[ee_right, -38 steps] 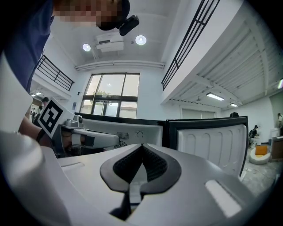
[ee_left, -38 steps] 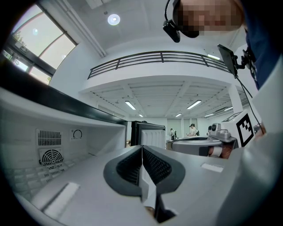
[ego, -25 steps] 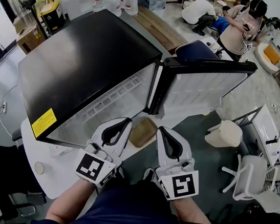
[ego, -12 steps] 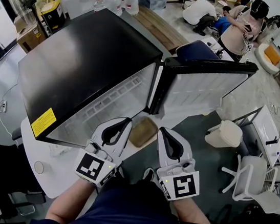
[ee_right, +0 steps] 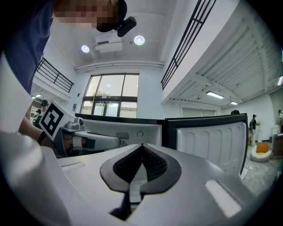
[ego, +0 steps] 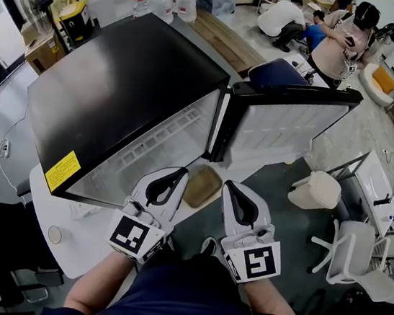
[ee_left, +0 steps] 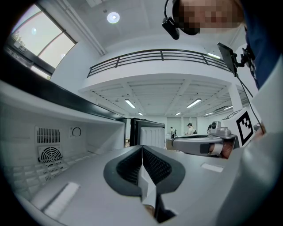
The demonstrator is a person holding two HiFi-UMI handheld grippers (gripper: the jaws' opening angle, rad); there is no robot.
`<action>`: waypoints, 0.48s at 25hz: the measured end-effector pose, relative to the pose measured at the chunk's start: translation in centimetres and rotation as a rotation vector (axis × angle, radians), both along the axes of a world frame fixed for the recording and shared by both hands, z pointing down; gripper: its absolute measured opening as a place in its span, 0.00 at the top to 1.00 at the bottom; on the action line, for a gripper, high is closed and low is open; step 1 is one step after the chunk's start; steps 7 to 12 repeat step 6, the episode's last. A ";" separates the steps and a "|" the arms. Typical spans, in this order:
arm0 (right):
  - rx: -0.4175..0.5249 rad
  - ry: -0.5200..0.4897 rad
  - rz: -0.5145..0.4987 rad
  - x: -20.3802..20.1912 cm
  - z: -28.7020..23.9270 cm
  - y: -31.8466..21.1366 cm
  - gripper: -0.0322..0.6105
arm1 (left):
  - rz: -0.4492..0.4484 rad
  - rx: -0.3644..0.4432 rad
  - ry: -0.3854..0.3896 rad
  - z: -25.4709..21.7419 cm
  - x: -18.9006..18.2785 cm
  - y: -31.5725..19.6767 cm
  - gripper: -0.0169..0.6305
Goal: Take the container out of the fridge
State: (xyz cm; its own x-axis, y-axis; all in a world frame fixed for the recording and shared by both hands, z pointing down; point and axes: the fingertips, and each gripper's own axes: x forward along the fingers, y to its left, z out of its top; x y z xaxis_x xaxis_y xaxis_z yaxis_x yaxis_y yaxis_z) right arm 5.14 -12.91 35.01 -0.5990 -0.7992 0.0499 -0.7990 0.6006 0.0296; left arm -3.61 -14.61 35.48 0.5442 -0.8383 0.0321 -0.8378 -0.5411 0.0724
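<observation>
Both left gripper (ego: 182, 171) and right gripper (ego: 227, 184) have jaws together—only head view shows the container (ego: 202, 186) between them.

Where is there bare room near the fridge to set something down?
Free: the fridge's black top, bare apart from a yellow label, and the white table strip left of the left claw, mostly bare. Crowded: the fridge opening by the open door, where the right claw sits beside the left, a tan container between them.
</observation>
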 end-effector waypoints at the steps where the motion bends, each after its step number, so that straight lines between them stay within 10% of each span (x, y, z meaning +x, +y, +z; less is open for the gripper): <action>1: 0.000 0.002 -0.001 0.0 0.0 0.0 0.94 | 0.000 -0.002 -0.001 0.0 0.0 0.0 0.97; 12: -0.001 0.011 -0.008 -0.4 -0.2 0.1 0.94 | -0.002 -0.009 0.000 -0.1 -0.3 0.0 0.97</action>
